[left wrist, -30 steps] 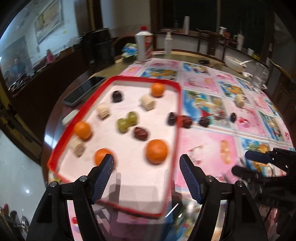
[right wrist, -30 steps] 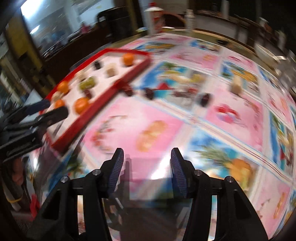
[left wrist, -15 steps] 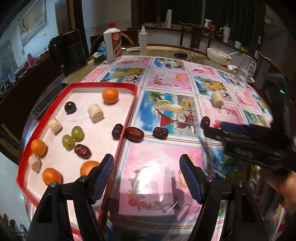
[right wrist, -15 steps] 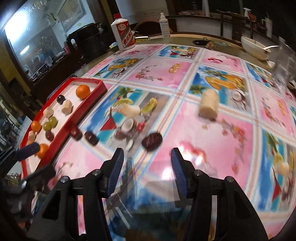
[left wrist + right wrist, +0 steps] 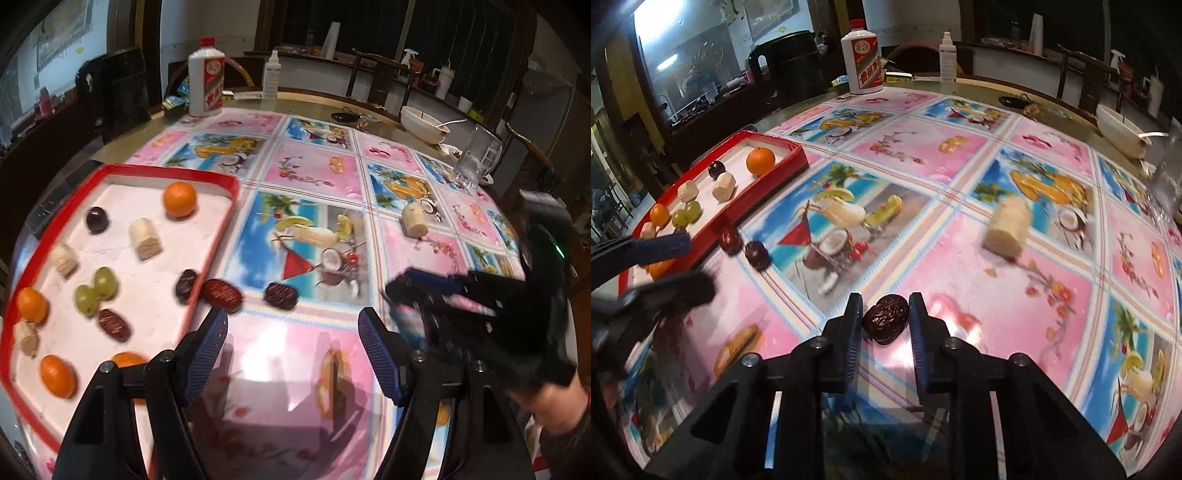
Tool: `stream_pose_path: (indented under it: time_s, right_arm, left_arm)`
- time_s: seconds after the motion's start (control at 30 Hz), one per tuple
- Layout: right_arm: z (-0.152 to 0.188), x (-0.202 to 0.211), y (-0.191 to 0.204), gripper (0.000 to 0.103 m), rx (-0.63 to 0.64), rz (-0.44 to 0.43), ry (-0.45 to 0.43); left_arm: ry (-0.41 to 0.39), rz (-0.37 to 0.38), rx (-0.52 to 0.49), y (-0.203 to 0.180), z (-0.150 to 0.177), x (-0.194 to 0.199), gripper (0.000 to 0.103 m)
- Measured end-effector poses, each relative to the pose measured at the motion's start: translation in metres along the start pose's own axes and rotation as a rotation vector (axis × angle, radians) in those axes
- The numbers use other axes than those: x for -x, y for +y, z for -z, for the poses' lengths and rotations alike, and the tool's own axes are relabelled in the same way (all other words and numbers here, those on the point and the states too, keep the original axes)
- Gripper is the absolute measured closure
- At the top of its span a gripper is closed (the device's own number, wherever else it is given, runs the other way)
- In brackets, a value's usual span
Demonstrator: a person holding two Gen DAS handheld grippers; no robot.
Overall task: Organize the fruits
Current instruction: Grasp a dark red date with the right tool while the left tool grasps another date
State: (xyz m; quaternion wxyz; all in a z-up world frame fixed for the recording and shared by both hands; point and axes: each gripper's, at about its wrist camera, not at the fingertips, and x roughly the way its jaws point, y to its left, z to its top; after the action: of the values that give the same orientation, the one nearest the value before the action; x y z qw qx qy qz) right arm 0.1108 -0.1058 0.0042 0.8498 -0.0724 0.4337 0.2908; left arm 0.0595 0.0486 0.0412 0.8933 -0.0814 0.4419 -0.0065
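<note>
Firstly, the left wrist view: the left gripper (image 5: 291, 347) hangs released above the desk (image 5: 317, 162), nothing between its pads. A red tray (image 5: 218, 229) to its left holds oranges, grapes, dates and pale chunks. Two dates (image 5: 221, 293) lie on the desk just outside the tray rim. Next, the right wrist view: the right gripper (image 5: 885, 317) is clenched around a dark date (image 5: 886, 318) low over the desk. A pale banana piece (image 5: 1006, 230) lies well apart, ahead to the right.

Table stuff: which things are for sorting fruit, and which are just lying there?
For the job: red tray, dark wrinkled date between the right gripper fingers, orange tangerine, green grapes.

Just lying about: white bottle, white bowl, glass mug.
</note>
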Motion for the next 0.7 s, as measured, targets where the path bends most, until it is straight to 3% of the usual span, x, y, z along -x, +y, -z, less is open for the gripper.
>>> stream_pose_path:
  time_s: [0.07, 0.13, 0.23, 0.7]
  right_arm:
    - [0.003, 0.002, -0.005, 0.076, -0.013, -0.018, -0.007]
    - [0.005, 0.004, -0.008, 0.076, -0.027, -0.028, -0.007]
    - [0.008, 0.006, -0.012, 0.076, -0.044, -0.044, -0.013]
    - [0.009, 0.007, -0.017, 0.076, -0.077, -0.069, -0.03]
  left_arm:
    - [0.02, 0.015, 0.012, -0.005, -0.005, -0.012, 0.033]
    - [0.034, 0.017, 0.004, -0.011, -0.008, -0.022, 0.046]
    - [0.027, -0.009, -0.035, -0.019, -0.011, -0.033, 0.049]
    - [-0.028, 0.018, -0.154, -0.006, -0.007, -0.029, 0.049]
